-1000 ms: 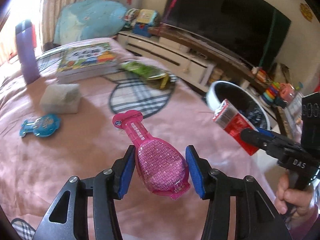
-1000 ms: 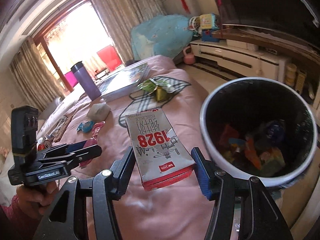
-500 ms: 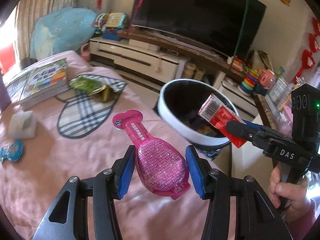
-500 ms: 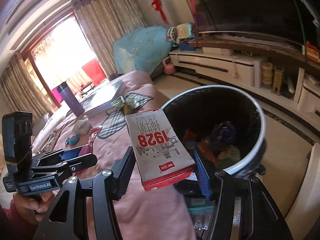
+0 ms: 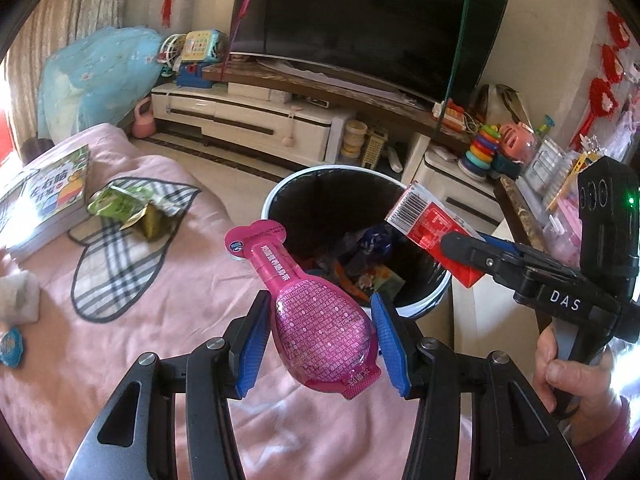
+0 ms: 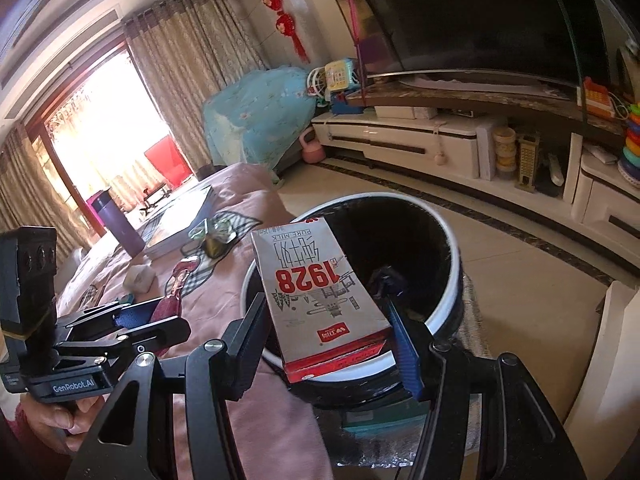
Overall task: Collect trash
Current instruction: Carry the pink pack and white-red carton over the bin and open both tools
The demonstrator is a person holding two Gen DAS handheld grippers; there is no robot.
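The bottle-shaped plastic pouch (image 5: 320,320) is glossy magenta with fine pale print and a blue-white round badge. The flat milk carton (image 6: 320,292) is grey-beige with red numerals and a red base. The round waste bin (image 5: 276,196) is black inside, white-rimmed. The bedspread (image 5: 160,340) is pink, bearing a grey-checked heart patch (image 5: 116,264).

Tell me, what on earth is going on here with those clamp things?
A person is tidying up with a hand-held gripper in each hand. The left gripper is clamped on a pink bottle-shaped pouch, and the right gripper on a milk carton. Both are held near the black trash bin, which already has rubbish inside. Nothing has been dropped yet. A green wrapper lies on the pink bedspread.
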